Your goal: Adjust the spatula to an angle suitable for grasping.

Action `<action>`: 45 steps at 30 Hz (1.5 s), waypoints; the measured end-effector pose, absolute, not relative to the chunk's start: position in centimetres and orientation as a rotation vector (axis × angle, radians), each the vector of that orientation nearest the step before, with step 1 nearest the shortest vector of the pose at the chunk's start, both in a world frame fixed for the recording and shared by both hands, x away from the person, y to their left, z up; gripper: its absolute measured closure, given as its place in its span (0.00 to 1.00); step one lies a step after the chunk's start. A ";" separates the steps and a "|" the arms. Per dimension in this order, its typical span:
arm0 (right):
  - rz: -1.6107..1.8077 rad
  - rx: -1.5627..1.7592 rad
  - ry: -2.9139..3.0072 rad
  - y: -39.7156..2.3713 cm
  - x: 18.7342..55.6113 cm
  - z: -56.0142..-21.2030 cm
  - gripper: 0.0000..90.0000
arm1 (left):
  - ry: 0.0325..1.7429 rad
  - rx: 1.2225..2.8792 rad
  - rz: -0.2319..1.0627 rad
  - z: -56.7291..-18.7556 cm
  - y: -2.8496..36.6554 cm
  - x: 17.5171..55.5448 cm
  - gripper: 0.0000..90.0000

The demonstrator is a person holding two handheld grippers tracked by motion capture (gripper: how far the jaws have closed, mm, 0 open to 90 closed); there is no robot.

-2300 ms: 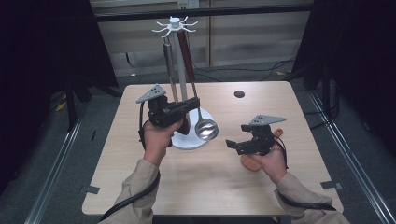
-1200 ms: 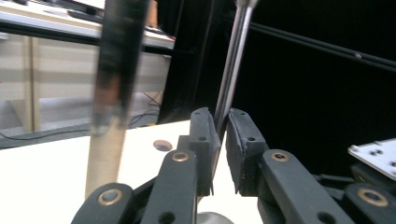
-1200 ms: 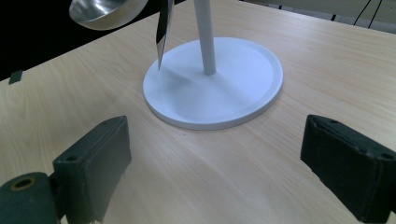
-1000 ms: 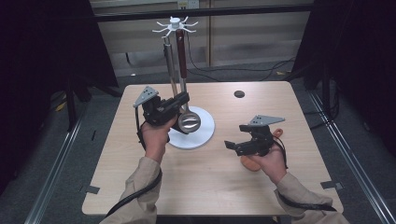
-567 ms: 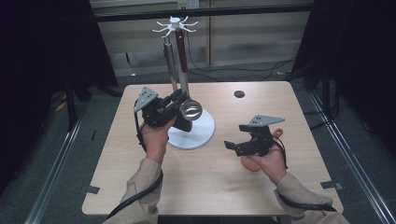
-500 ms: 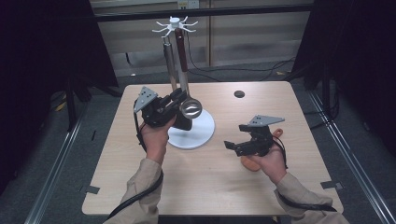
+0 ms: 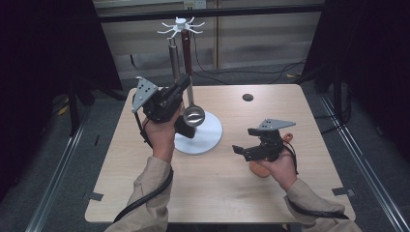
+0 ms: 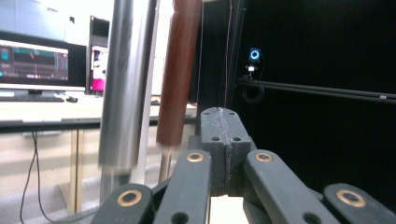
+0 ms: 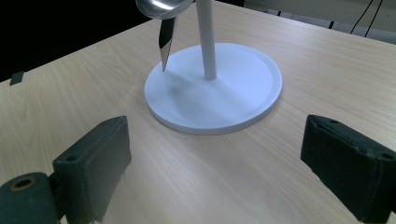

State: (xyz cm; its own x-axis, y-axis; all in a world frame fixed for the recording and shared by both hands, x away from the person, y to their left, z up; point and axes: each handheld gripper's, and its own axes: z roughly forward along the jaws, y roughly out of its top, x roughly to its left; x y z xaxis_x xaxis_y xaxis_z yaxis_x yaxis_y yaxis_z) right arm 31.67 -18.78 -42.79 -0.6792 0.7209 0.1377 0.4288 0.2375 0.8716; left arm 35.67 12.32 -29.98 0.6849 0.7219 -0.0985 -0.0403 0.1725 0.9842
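A white utensil stand (image 7: 181, 23) rises from a round base (image 7: 209, 136) on the wooden table. From its top hooks hang a ladle with a brown handle (image 7: 186, 48) and steel bowl (image 7: 193, 116), and a steel-handled utensil (image 7: 172, 57). My left gripper (image 7: 183, 83) is raised beside the ladle's shaft, and its jaws have just been closing. In the left gripper view the left gripper (image 8: 219, 116) is shut with nothing showing between the pads; the brown handle (image 8: 180, 70) and steel handle (image 8: 123, 84) stand just left of it. My right gripper (image 7: 240, 151) hovers low and open.
In the right gripper view the open right gripper (image 9: 224, 154) faces the white base (image 9: 233, 98), the ladle bowl (image 9: 161, 7) and a black blade tip (image 9: 164, 44). An orange object (image 7: 260, 170) lies under the right hand. A small black disc (image 7: 247, 97) sits near the table's far edge.
My left gripper has risen along the stand, and the ladle's bowl has moved up and left with it. The right hand has stayed in place.
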 end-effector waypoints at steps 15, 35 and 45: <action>1.426 1.072 2.210 -18.9 31.7 -42.7 0.09 | 0.610 1.211 0.652 -27.5 11.2 36.5 1.00; 1.433 1.082 2.208 -19.1 31.8 -42.6 0.09 | 0.581 1.194 0.662 -24.9 9.9 37.9 1.00; 1.445 1.088 2.196 -19.3 31.8 -42.6 0.09 | 0.594 1.181 0.666 -24.1 9.5 38.6 1.00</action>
